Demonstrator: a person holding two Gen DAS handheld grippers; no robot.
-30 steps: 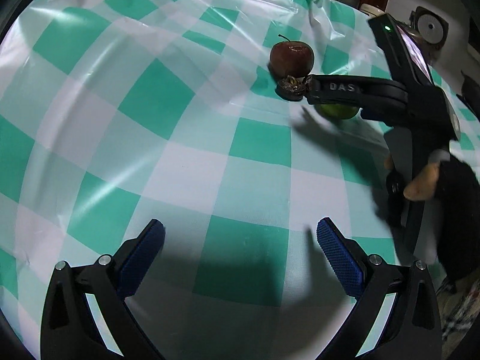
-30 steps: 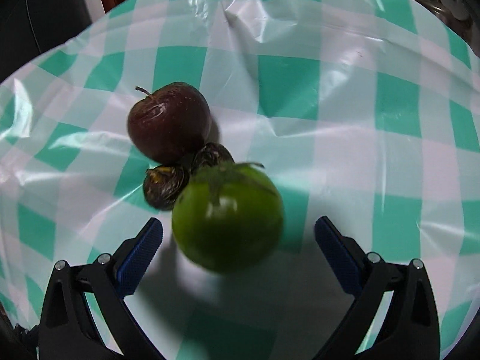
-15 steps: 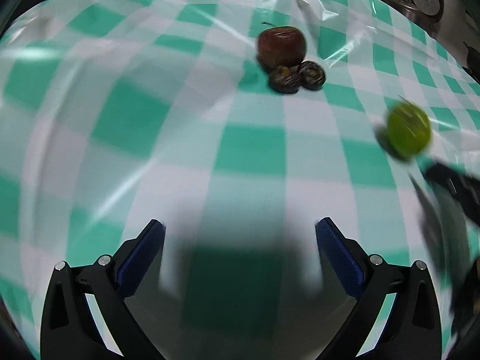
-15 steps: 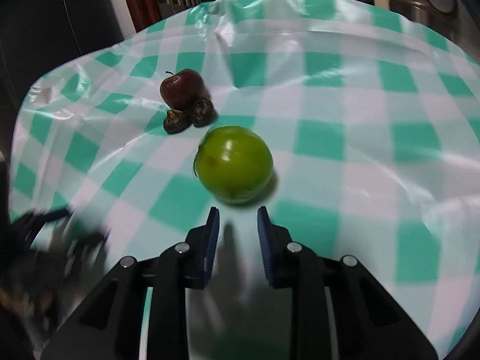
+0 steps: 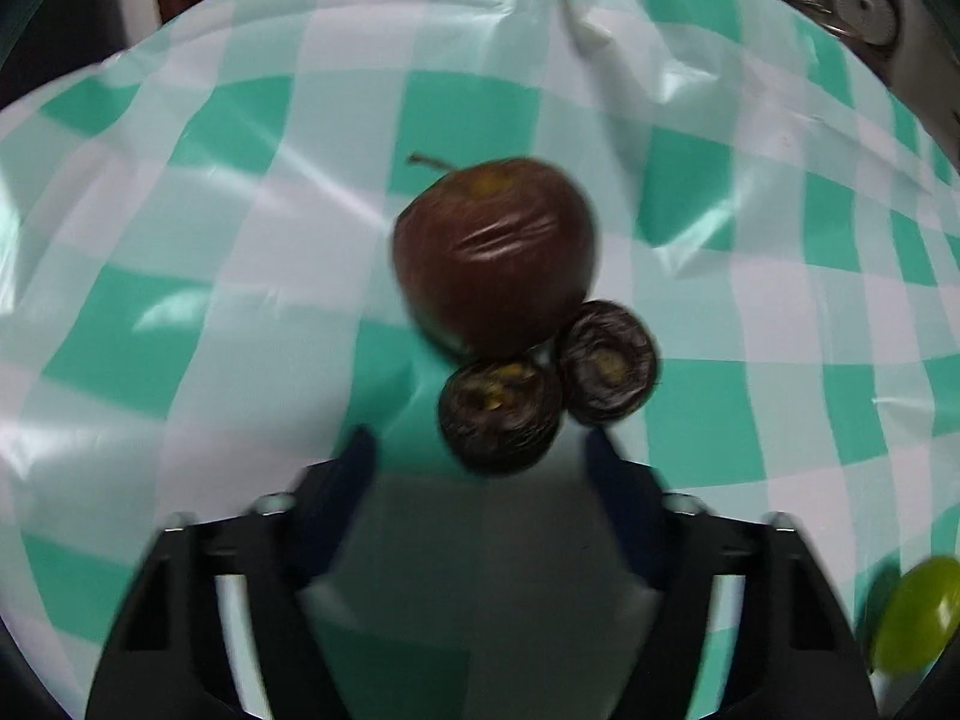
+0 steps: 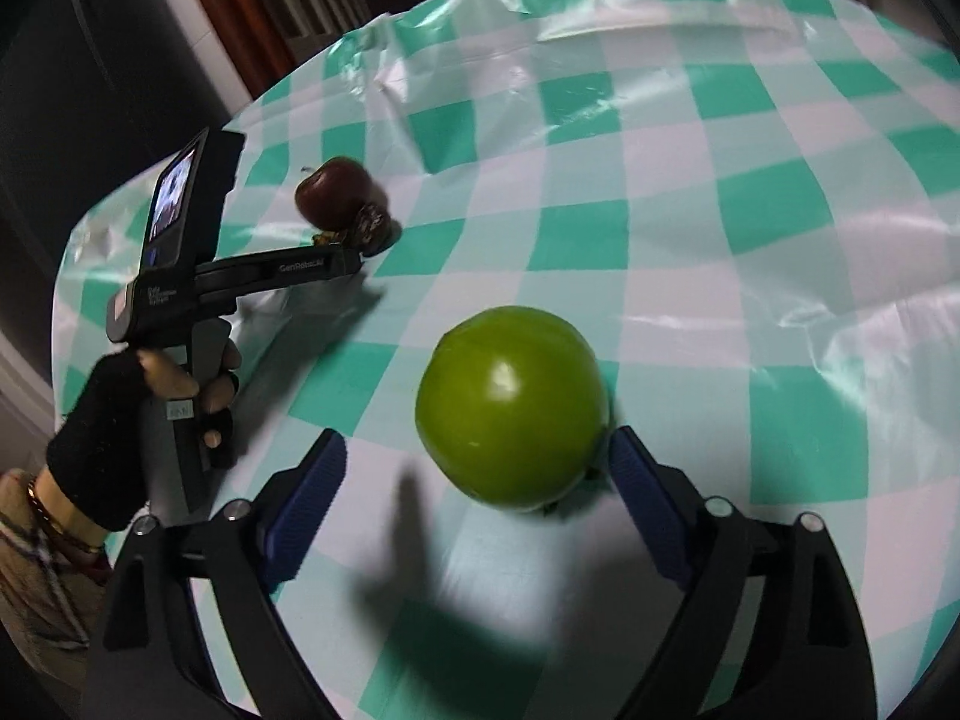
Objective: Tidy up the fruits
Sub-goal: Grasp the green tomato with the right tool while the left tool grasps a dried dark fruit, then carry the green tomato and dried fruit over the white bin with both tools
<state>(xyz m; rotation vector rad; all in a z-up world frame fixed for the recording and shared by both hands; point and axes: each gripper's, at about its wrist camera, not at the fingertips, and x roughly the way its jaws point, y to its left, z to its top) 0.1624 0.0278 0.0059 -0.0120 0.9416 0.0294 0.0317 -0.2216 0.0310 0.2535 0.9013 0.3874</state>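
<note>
Two tongs — left [image 5: 477,450] just narrowed beside shrivelled dark fruit [image 5: 501,417] (nothing gripped), right [image 6: 477,459] reopened, unclamped around green tomato [image 6: 510,405].

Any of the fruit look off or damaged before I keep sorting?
Yes. The dark red apple has wrinkled, creased skin, and the two small dark fruits touching it look shrivelled. The green fruit, lying apart, looks smooth and sound.

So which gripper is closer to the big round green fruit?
Right. The right gripper has the round green fruit between its open fingers. The left gripper is farther off by the dark red apple, with the green fruit off to its right.
</note>
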